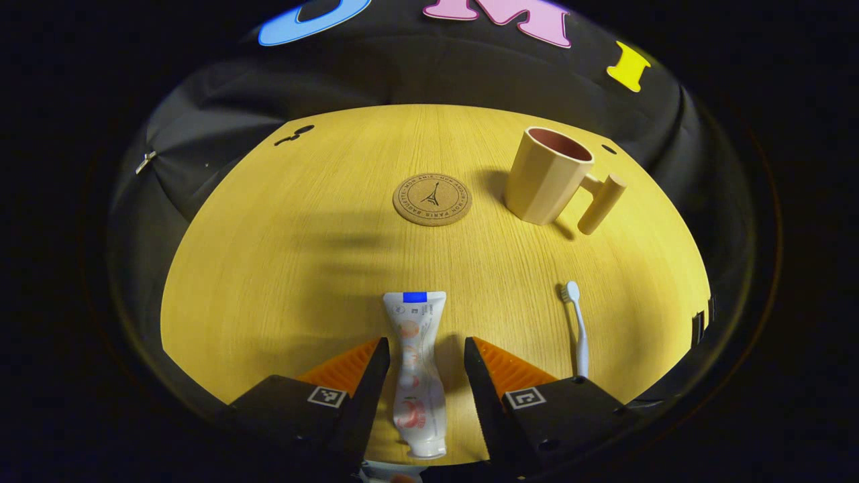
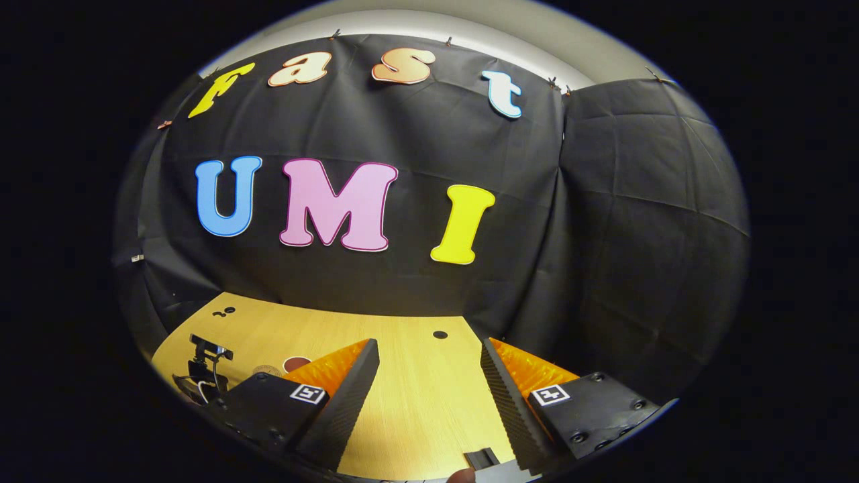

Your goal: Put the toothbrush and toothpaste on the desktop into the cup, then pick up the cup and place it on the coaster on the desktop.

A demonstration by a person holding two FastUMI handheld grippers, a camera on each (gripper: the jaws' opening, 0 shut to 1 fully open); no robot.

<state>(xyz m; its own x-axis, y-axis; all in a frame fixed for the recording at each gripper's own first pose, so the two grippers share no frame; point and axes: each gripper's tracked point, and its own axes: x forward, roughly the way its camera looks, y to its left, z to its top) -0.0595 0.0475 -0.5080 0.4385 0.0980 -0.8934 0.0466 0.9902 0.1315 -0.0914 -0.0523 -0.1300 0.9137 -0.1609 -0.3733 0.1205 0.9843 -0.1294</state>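
Step one, toothpaste point(image 1: 416, 365): lies between my left gripper point(image 1: 421, 376) fingers, spread wide, untouched. Next: close, lift toward cup point(image 1: 547, 174) (toothbrush point(image 1: 577, 329) waits right). Right gripper point(image 2: 429, 396) open, empty.

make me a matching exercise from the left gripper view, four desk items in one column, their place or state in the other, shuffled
Items
1. toothpaste
2. toothbrush
3. cup
4. coaster

Places or states
A. standing upright, far right, handle sticking out
B. lying between the open fingers of the left tool
C. flat round disc near the desk's middle, nothing on it
D. lying flat, right of the tube, bristle end pointing away

Pairs: 1-B, 2-D, 3-A, 4-C
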